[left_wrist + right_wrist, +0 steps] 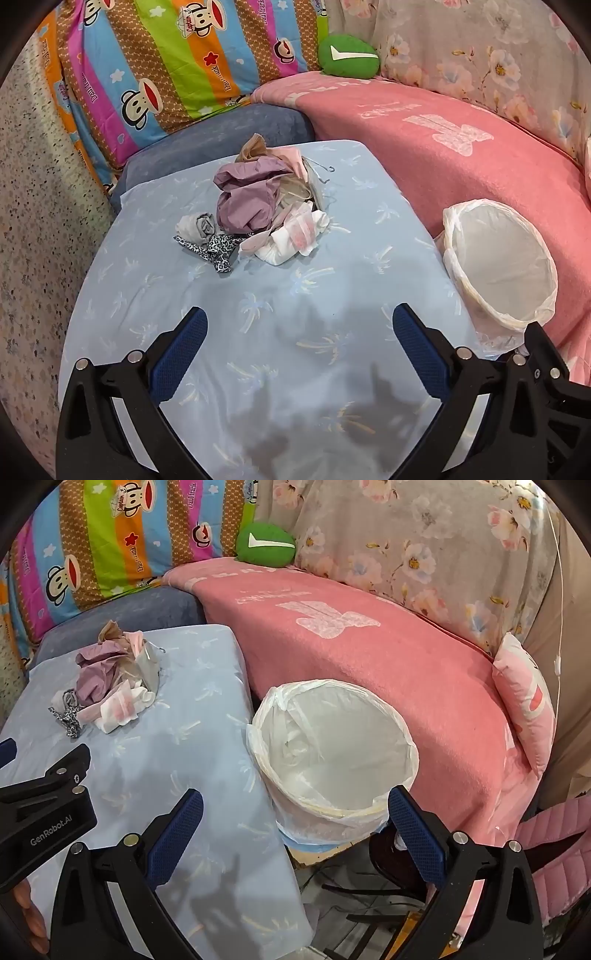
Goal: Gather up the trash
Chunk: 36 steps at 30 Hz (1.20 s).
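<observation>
A: Your left gripper (299,325) has its fingers spread wide with nothing between them, only the blue cloth (258,314) of the table below.

B: And the right?

A: Your right gripper (295,806) is spread just as wide and empty. It hangs over the table's right edge, with the bin (334,746) just past its tips.

B: Where is the trash?

A: The trash pile (258,206) sits on the far half of the table, well apart from both grippers. You have a crumpled purple bag (247,195), white wrappers (291,236), a spotted scrap (218,251) on the near left, and what may be thin wire at the back; the view is too small to be sure.

B: And the bin?

A: It stands just beside the table's right edge, against the pink blanket (369,657). Its white liner (369,698) is folded over the rim, and you can see nothing in it but the liner.
</observation>
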{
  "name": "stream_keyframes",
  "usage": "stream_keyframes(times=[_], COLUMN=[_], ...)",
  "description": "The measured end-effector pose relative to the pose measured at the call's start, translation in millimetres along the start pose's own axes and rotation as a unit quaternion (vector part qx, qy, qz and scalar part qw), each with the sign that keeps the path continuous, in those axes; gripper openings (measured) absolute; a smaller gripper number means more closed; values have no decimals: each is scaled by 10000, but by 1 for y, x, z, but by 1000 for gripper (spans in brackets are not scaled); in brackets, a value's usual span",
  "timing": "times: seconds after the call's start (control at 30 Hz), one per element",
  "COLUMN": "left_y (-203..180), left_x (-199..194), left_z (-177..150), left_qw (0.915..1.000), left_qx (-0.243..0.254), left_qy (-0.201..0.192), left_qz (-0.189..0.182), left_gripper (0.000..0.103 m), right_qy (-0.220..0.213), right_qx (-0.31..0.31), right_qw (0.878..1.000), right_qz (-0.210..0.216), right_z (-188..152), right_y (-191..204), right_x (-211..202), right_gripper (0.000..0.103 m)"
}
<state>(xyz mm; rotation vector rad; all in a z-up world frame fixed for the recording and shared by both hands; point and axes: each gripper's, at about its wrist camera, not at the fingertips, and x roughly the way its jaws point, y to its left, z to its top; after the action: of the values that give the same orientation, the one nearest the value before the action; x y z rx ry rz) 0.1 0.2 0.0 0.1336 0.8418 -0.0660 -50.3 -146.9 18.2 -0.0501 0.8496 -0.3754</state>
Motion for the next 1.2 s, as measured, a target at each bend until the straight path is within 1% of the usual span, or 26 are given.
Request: stream_keyframes(times=[0.4,0.67,0.7,0.8,1.2], left_y=[-1,-6,-4,-6,-11], left_x=[2,-2,-2,-4,-6], left_z=[1,8,3,7,7], left_qw=[10000,10000,10000,10000,10000], left_qx=[42,62,44,41,58], left_qy=[-5,-9,-22,-26,-61], left_qz=[43,33,42,34,44], left_gripper=[96,96,96,96,96], right_qy=[1,5,4,7,-8], right_qx=[28,38,37,40,53], right_qw=[10000,10000,10000,10000,10000], right_qz=[-15,11,11,9,7], right_z=[2,3,3,3,1], right_y=[-3,-5,-5,-4,-10], right_x=[1,2,2,2,2], right_gripper=[97,97,97,97,97])
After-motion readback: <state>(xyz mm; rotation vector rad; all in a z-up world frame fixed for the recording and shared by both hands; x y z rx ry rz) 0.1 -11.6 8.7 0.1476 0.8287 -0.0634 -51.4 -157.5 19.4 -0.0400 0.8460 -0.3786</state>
